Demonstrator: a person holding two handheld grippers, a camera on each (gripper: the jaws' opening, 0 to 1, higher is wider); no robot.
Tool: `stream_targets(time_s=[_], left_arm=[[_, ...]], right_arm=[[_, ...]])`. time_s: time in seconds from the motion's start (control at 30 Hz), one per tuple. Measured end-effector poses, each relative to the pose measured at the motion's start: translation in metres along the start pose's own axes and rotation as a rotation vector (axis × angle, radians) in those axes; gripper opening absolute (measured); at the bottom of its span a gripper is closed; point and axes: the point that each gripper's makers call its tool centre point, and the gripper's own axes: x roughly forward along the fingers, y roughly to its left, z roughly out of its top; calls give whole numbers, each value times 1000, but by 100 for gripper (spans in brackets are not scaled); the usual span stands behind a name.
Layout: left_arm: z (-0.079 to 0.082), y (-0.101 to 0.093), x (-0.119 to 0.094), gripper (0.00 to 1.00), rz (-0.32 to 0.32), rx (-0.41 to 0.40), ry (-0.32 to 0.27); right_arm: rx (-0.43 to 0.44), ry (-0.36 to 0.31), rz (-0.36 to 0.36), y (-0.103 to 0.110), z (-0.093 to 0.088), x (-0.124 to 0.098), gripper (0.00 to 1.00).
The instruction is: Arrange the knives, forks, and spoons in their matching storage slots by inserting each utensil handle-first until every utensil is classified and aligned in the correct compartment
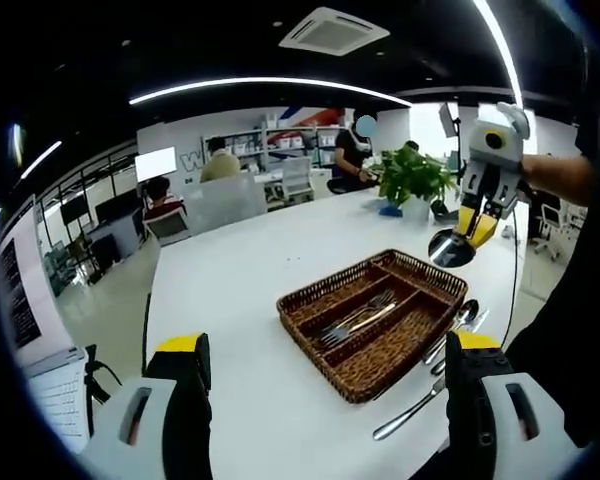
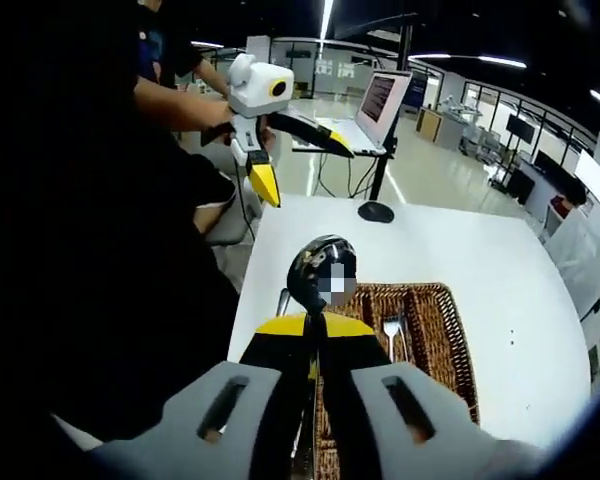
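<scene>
- Right gripper [image 2: 315,345]: jaws closed together on the handle of a spoon [image 2: 321,272], whose bowl stands up beyond the yellow tips, above the near end of the wicker tray [image 2: 450,340]. In the left gripper view the same gripper [image 1: 477,228] hangs in the air past the tray's far corner, bowl end lowest.
- Spoon, held: polished metal, stiff, light by the look of it (smooth, so likely to slide or swivel in the pads if gripped loosely). The grip sits on the handle just under the bowl; for handle-first insertion a hold there seems sound, since it leaves the handle free to lead.
- Left gripper [image 1: 325,400]: jaws wide apart, nothing between them, held low over the white table [image 1: 240,290] on the near side of the tray.
- Wicker tray [image 1: 310,300]: long parallel compartments. Forks [image 1: 358,317] lie in a middle one; the outer ones look bare from here.
- Loose cutlery [image 1: 450,345]: several metal pieces on the table just beside the tray's right edge, at least one spoon among them; the rest too small to sort. Thin and flat on a hard top, so best pinched across the handle, where an edge can be caught.
- Tray weave: rigid but rough; a handle end could snag on it if slid in at a steep angle.
- Beyond: potted plant [image 1: 412,175] at the table's far end, people seated further off.
</scene>
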Motion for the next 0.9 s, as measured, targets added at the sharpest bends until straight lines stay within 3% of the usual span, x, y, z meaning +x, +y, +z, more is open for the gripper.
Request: stream_targets(time_s=[0.1, 0.4, 0.47, 0.6, 0.9], left_arm=[[8, -6, 1, 99, -18, -37, -45], [2, -10, -1, 99, -17, -35, -29], [2, -10, -2, 99, -17, -37, -27], [-1, -8, -3, 99, -3, -7, -10], [4, -14, -3, 99, -14, -26, -18]], right_arm=[[-11, 7, 1, 1, -1, 0, 1], [-49, 19, 25, 4, -2, 0, 1], [-22, 28, 36, 5, -3, 2, 1], [-30, 27, 26, -1, -3, 4, 1], [-50, 13, -3, -25, -2, 1, 1]])
